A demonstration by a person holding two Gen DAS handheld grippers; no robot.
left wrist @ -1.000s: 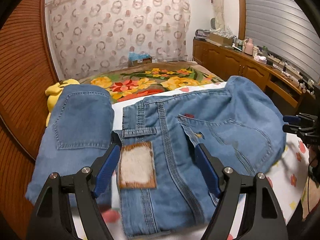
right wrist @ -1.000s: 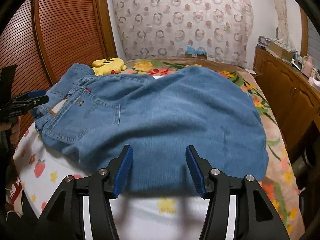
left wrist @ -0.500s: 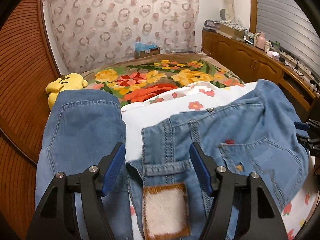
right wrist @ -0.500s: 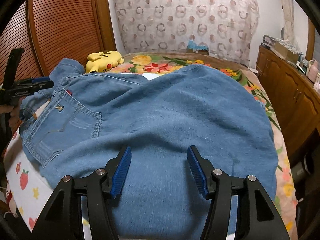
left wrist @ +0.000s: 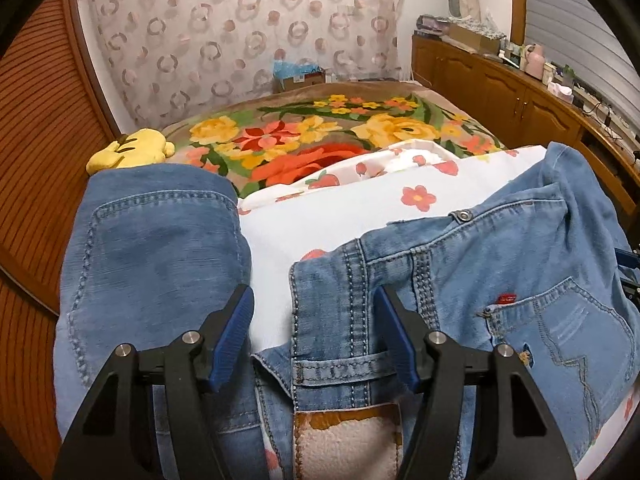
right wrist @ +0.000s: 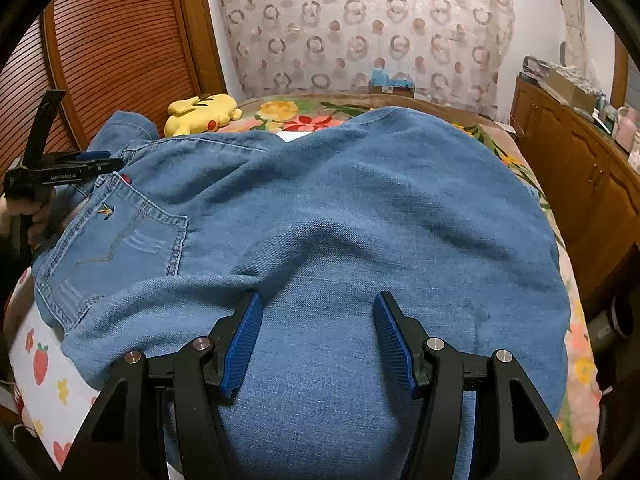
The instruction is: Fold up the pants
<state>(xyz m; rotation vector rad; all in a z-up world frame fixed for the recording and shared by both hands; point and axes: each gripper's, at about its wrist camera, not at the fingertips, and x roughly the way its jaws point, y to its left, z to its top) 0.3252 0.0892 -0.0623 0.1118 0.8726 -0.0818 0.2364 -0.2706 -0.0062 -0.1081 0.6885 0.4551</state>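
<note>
Lying across the near edge of the bed (left wrist: pixel 340 220), jeans (right wrist: pixel 340 220) spread flat. Left gripper (left wrist: pixel 316 336) hovers at waistband, fingers apart, empty; right gripper (right wrist: pixel 318 340) over leg, likewise spread.

1. The jeans (left wrist: pixel 460 280) run off the bottom edge of the left wrist view, so their near part cannot be seen.
2. The waist patch (left wrist: pixel 346 440) is cut by the same edge; its print is too blurred to read.
3. The right gripper (left wrist: pixel 630 276) shows only as a sliver at the right rim of the left wrist view; how its jaws stand cannot be told there.
4. The hand (right wrist: pixel 38 220) holding the left gripper (right wrist: pixel 102 160) is mostly hidden at the rim of the right wrist view.
5. The jeans cover most of the white sheet (right wrist: pixel 44 360).
6. Items on the sideboard (left wrist: pixel 540 92) are too small to identify.
</note>
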